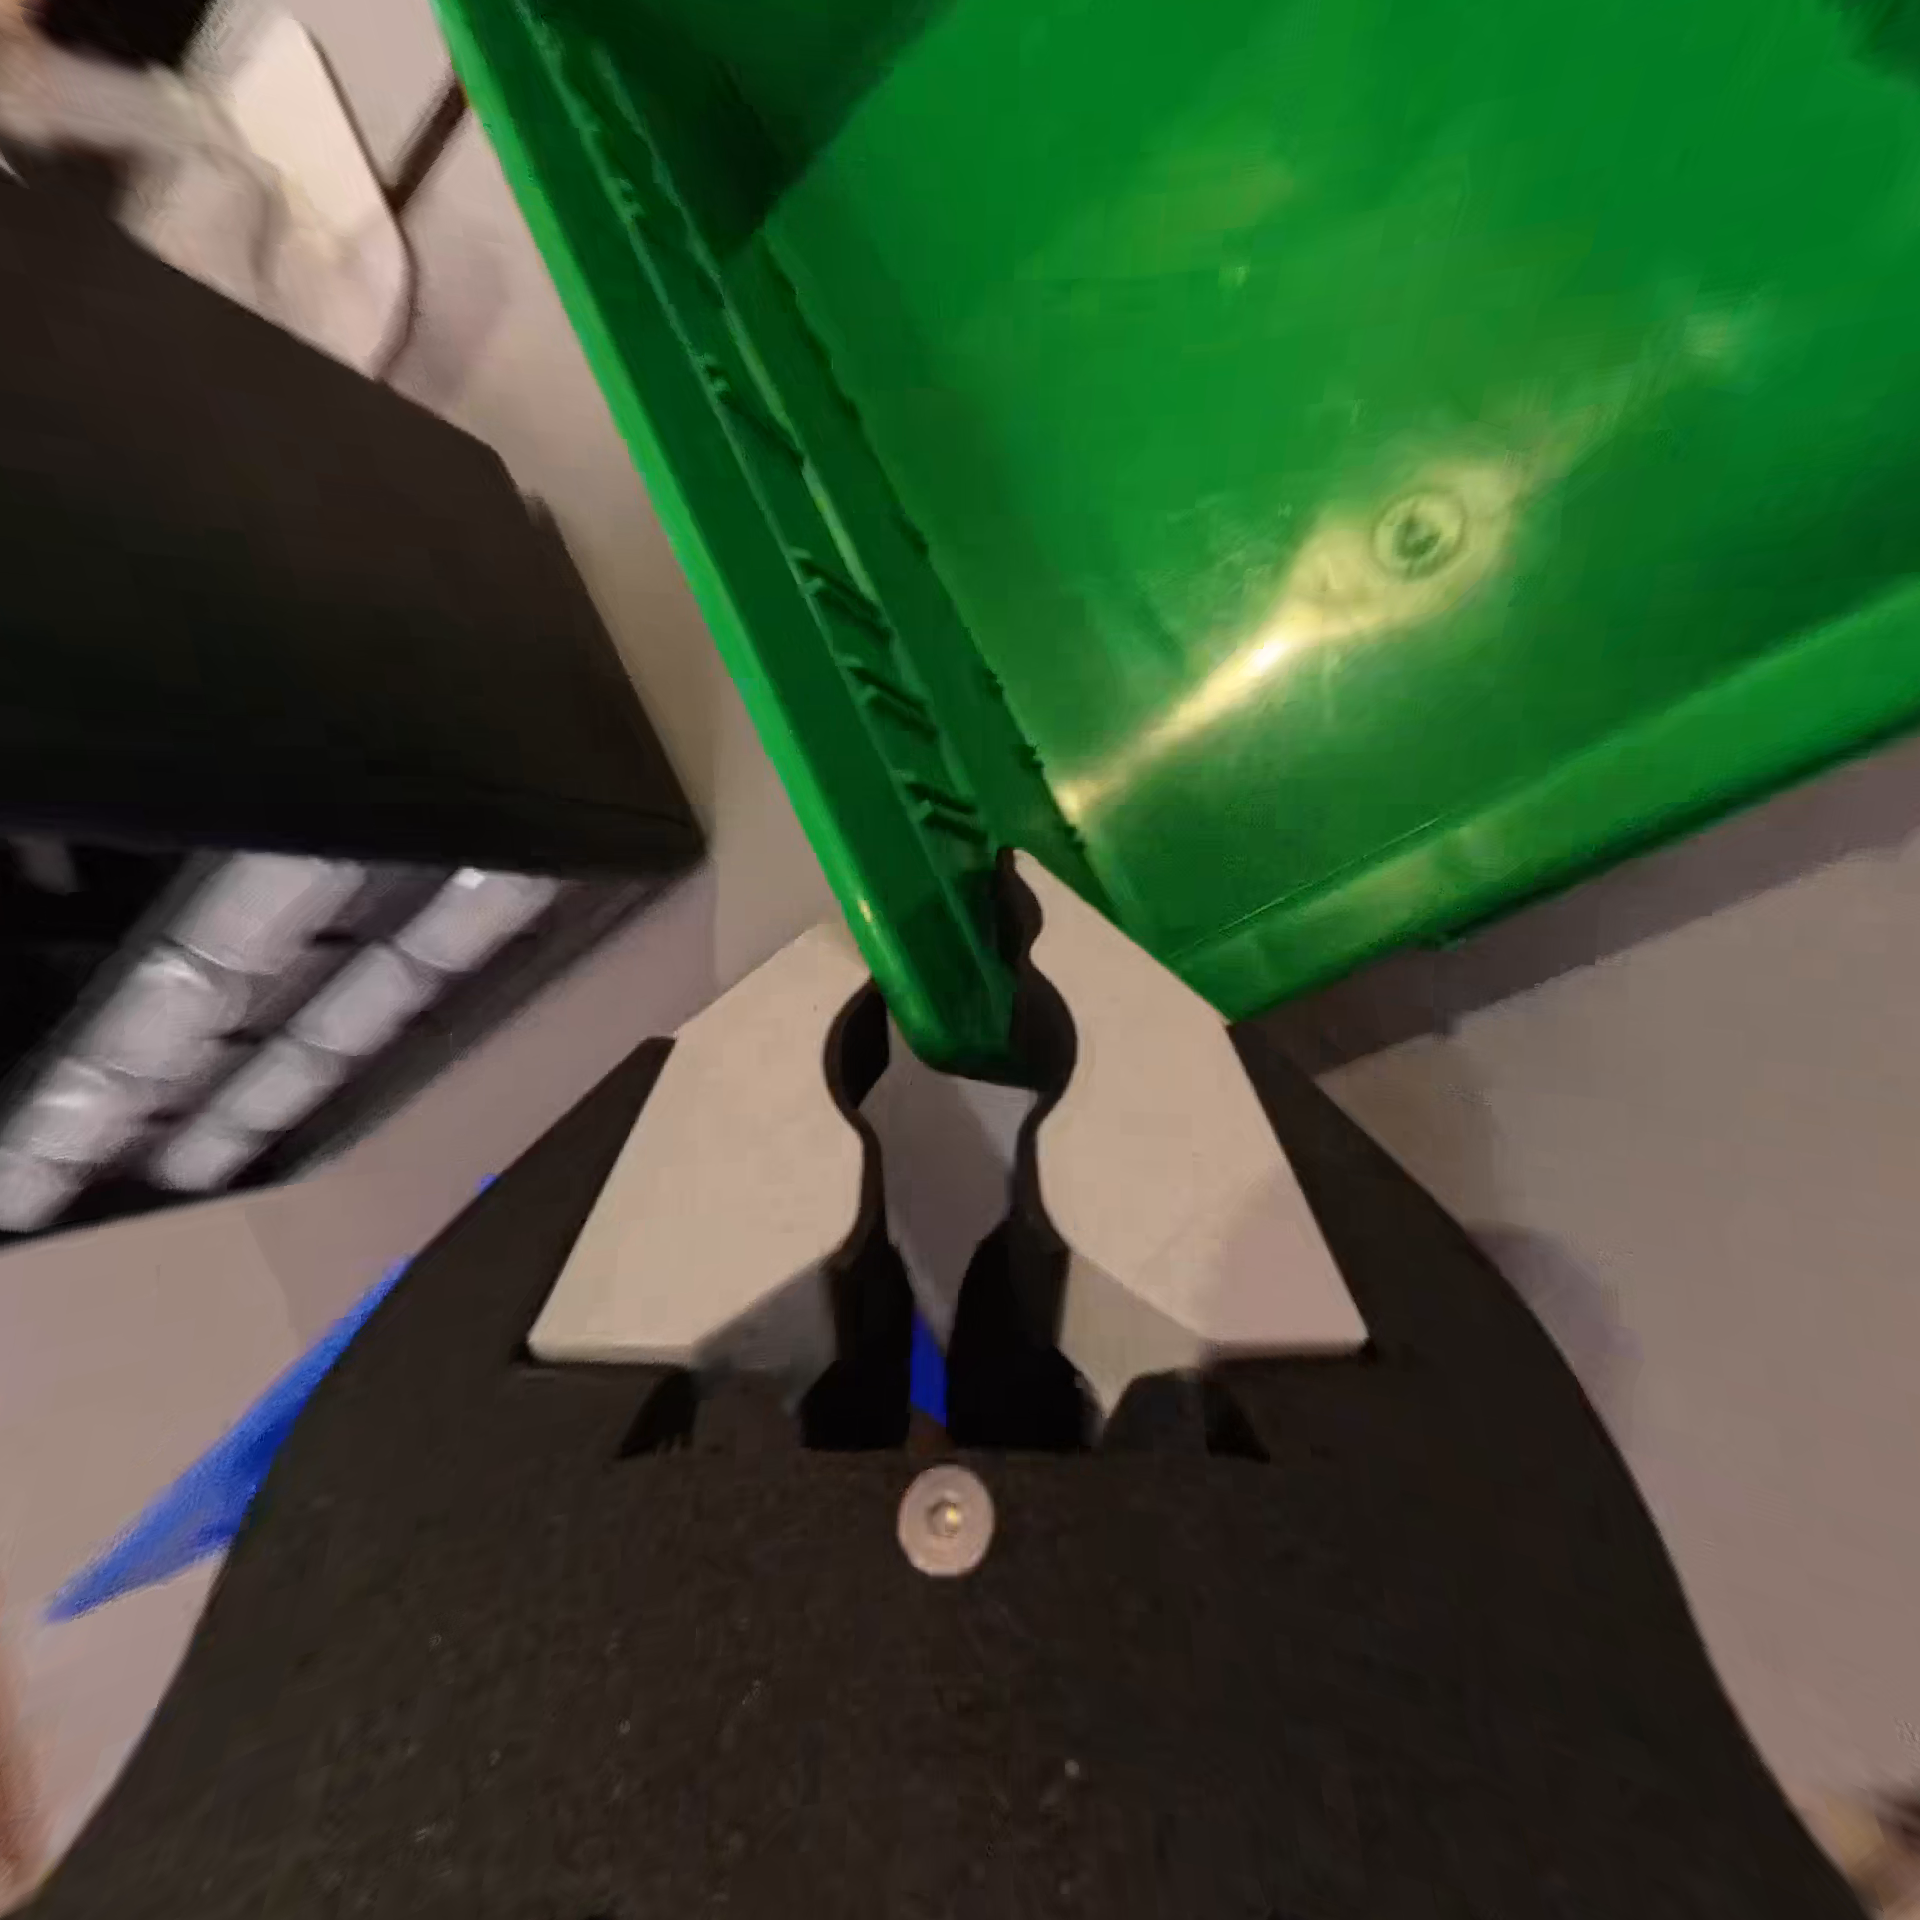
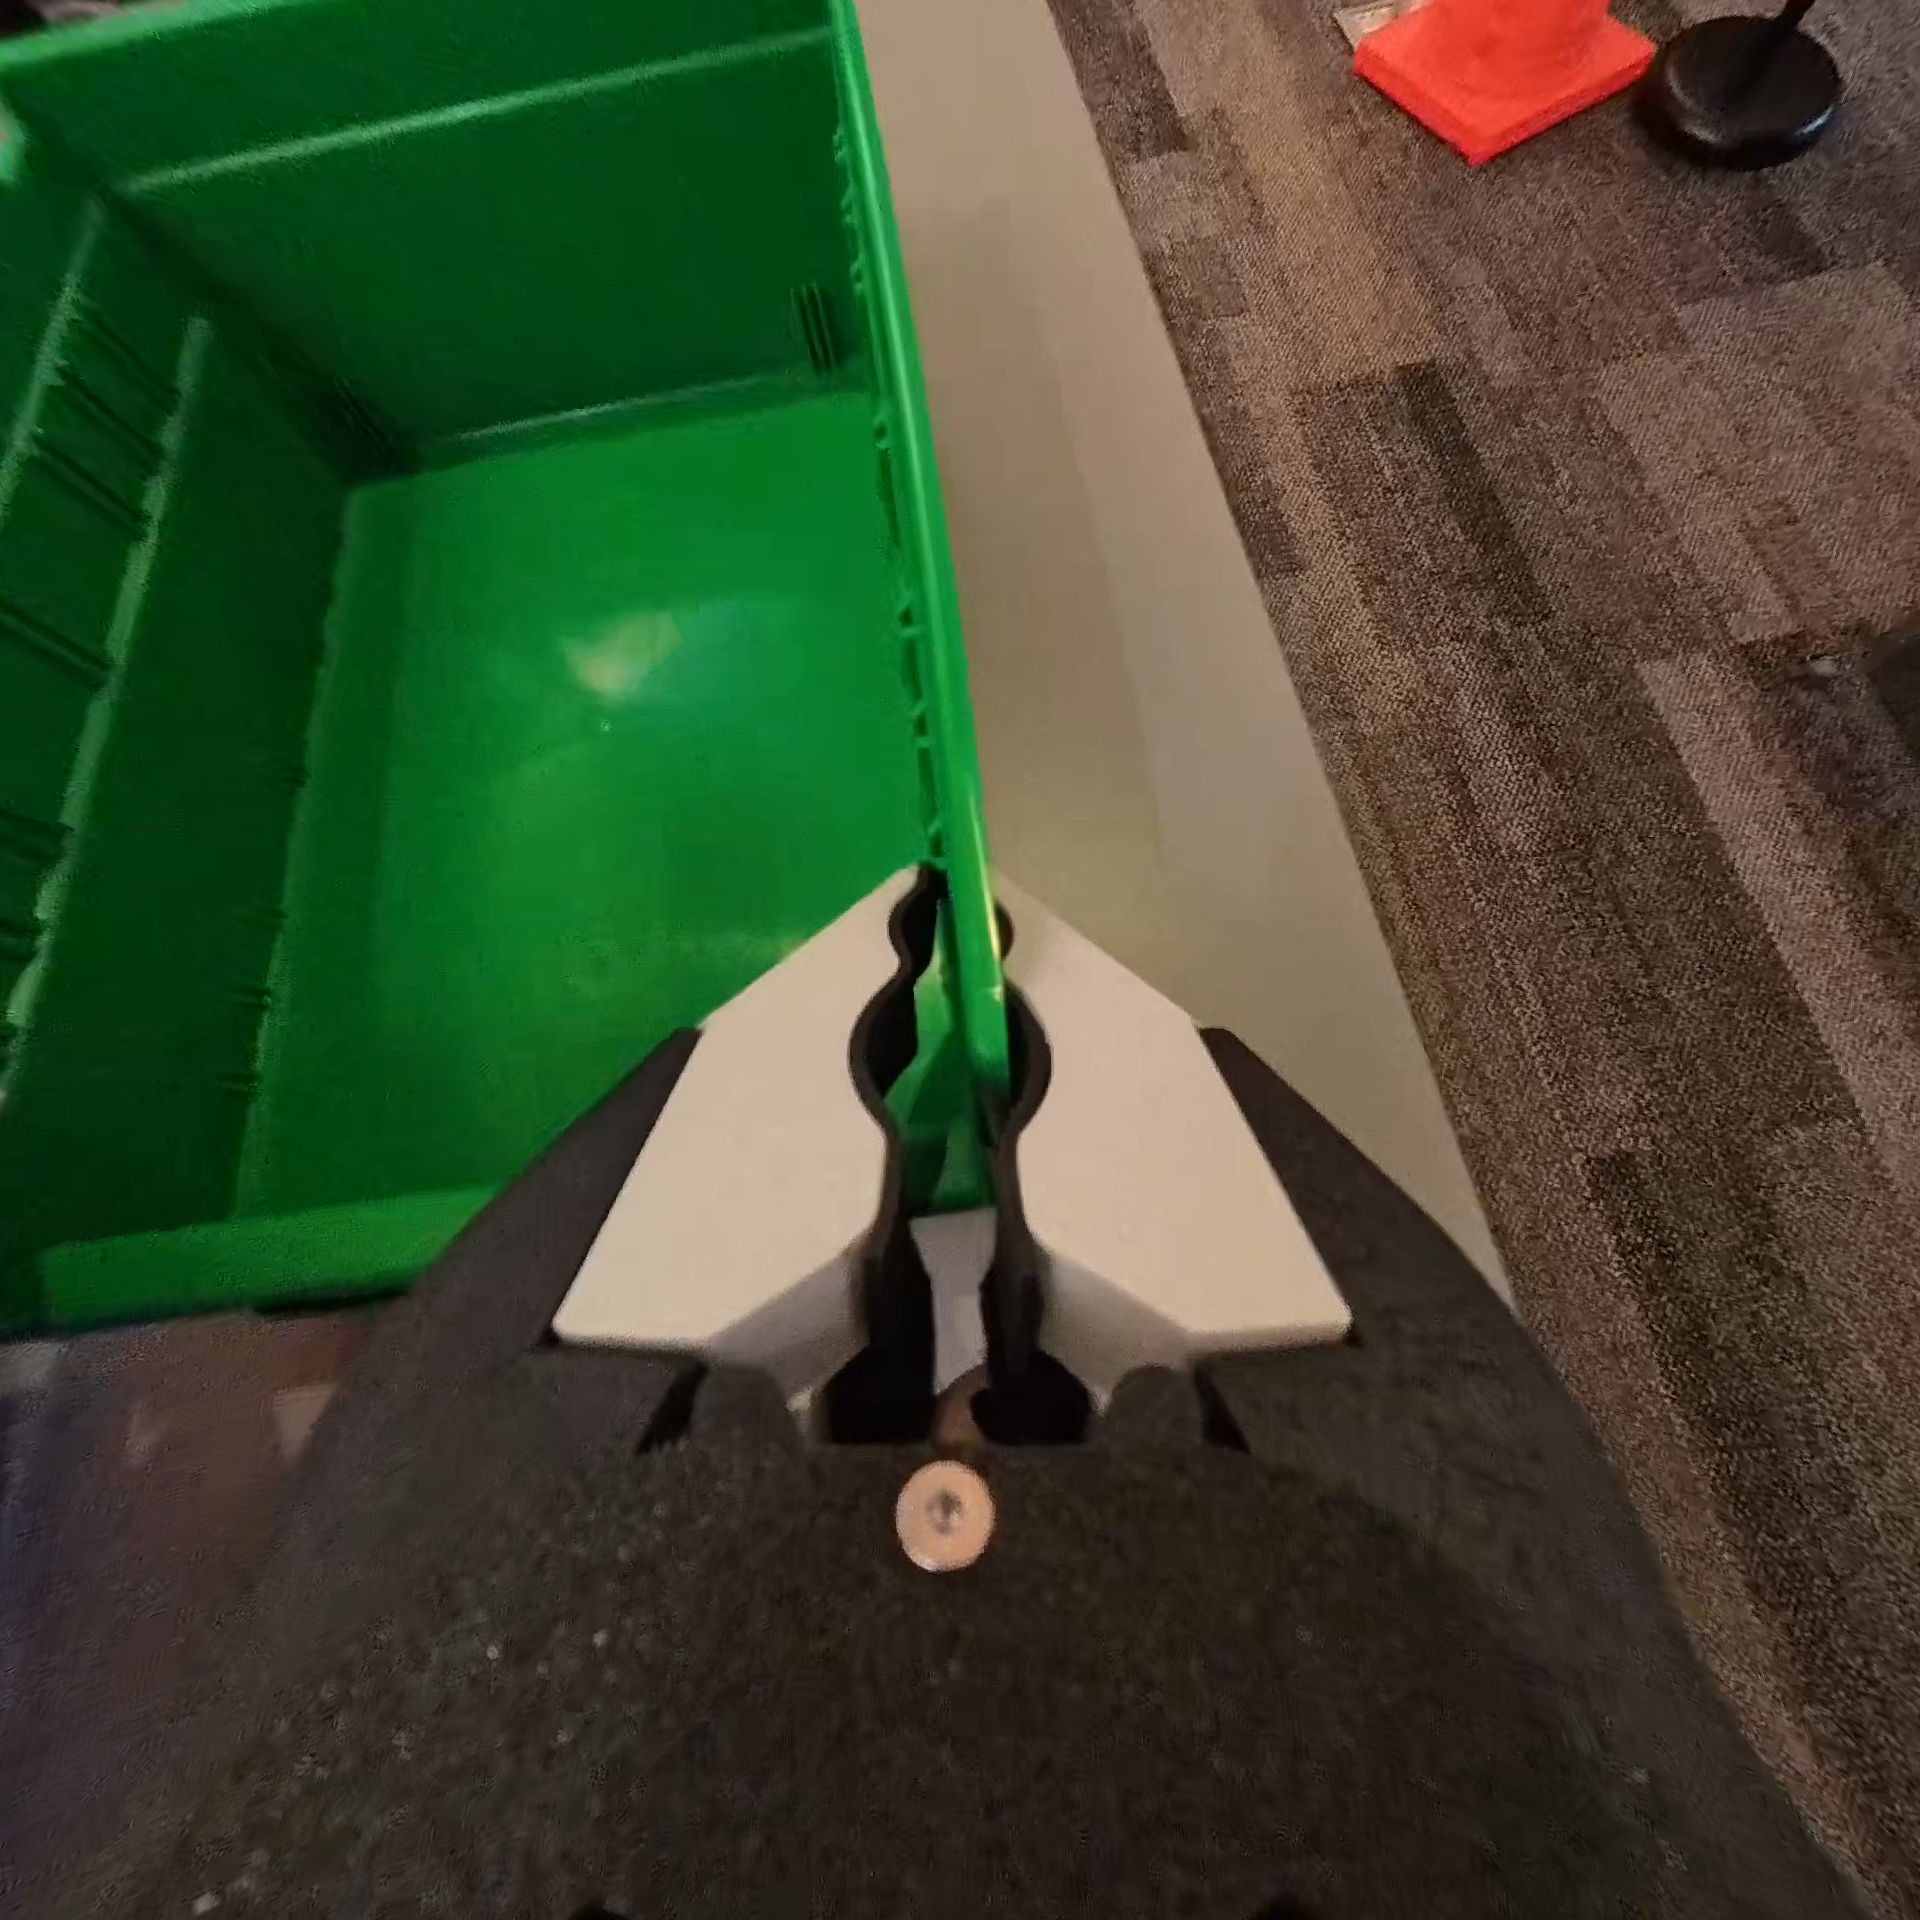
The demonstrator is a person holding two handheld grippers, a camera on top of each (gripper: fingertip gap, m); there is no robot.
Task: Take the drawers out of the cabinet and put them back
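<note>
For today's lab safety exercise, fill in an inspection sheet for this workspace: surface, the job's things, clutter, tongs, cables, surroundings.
Surface: pale tabletop, bare where visible.
Job's things: green drawer, empty, held by both side walls; dark cabinet off to the left, blurred.
Clutter: blue streak, too blurred to identify.
Tongs: left tongs shut on the drawer's left wall; right tongs shut on its right wall.
Cables: nothing seen.
Surroundings: grey carpet, orange cone base, black round stand base.

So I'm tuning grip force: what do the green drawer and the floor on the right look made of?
The green drawer looks like moulded plastic, semi-glossy: soft light glare on its bottom, ribbed walls, thin rim. The floor looks like low-pile carpet in grey-brown blocks, matte and fibrous. Both guesses go by look only.
</note>
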